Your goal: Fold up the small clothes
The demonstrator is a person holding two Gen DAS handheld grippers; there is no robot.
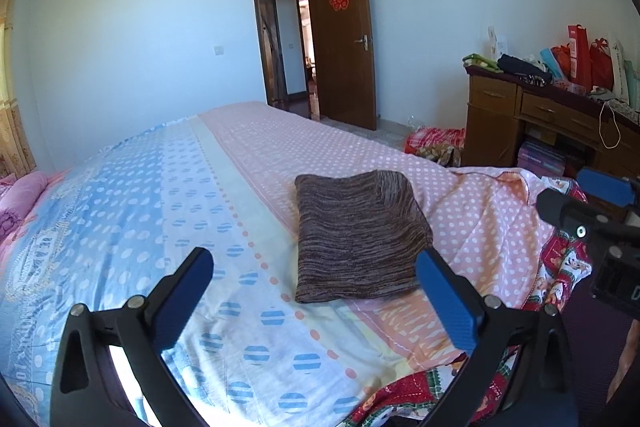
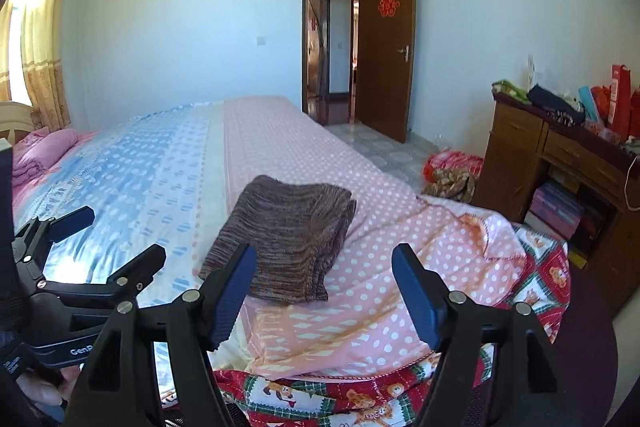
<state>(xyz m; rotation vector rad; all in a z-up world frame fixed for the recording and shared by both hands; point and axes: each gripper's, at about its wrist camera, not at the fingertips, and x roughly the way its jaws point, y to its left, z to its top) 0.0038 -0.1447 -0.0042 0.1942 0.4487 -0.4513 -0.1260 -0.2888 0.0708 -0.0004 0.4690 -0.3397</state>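
**Folded knit rests on the bed as both grippers hang open**

A brown striped knit garment (image 1: 358, 237), folded into a neat rectangle, lies on the pink polka-dot half of the bedspread (image 1: 280, 155), near the foot of the bed and just beside the seam where the blue-dotted half begins. The left gripper (image 1: 316, 291) hovers above the cover with its blue-padded jaws spread wide and nothing between them. The right gripper (image 2: 324, 291) is likewise parted and empty, held clear of the cloth. Neither touches the garment. Behind the bed, a brown door (image 2: 386, 47) bearing a red paper ornament stands open, and a wooden desk (image 2: 532, 155) piled with bags lines the right wall.
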